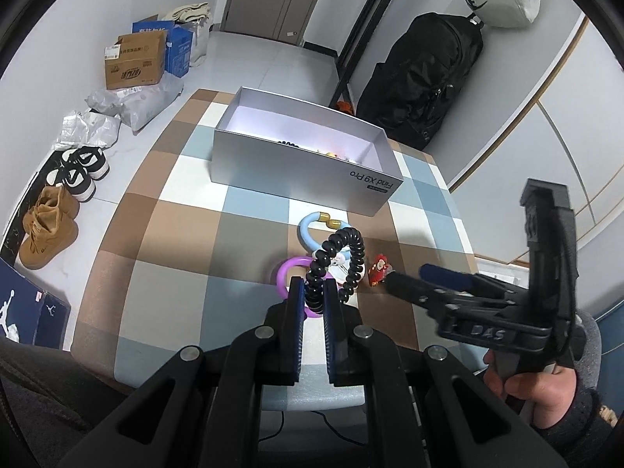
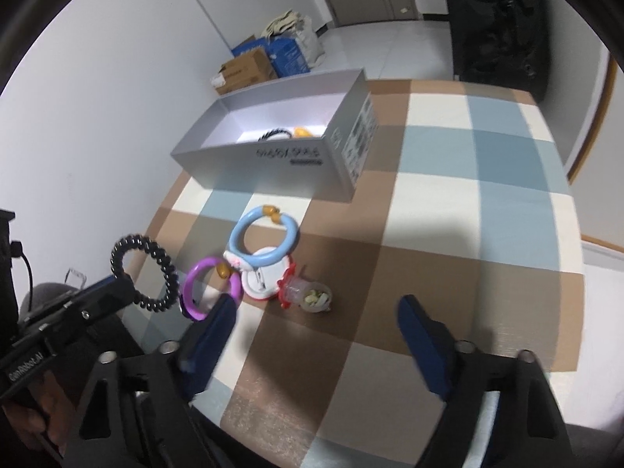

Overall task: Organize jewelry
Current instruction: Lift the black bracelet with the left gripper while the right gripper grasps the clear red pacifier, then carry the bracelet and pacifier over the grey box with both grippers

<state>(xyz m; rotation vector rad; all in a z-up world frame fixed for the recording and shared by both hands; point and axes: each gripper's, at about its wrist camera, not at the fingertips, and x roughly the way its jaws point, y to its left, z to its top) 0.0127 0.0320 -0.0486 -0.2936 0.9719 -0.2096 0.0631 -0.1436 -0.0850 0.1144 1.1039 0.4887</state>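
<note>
My left gripper (image 1: 314,286) is shut on a black spiral hair tie (image 1: 343,263) and holds it lifted above the checked table; it also shows in the right wrist view (image 2: 146,273). Below lie a purple ring (image 2: 208,288), a blue ring with gold clasp (image 2: 265,240), a white round case (image 2: 265,279) and a red charm piece (image 2: 304,292). My right gripper (image 2: 316,312) is open and empty, just in front of the red piece; it shows at the right in the left wrist view (image 1: 405,279). An open grey box (image 1: 300,160) at the table's far side holds some jewelry.
The checked table (image 2: 448,234) ends close at the near and left edges. On the floor to the left stand shoes (image 1: 78,171), cardboard boxes (image 1: 134,60) and bags. A black backpack (image 1: 425,74) stands behind the table.
</note>
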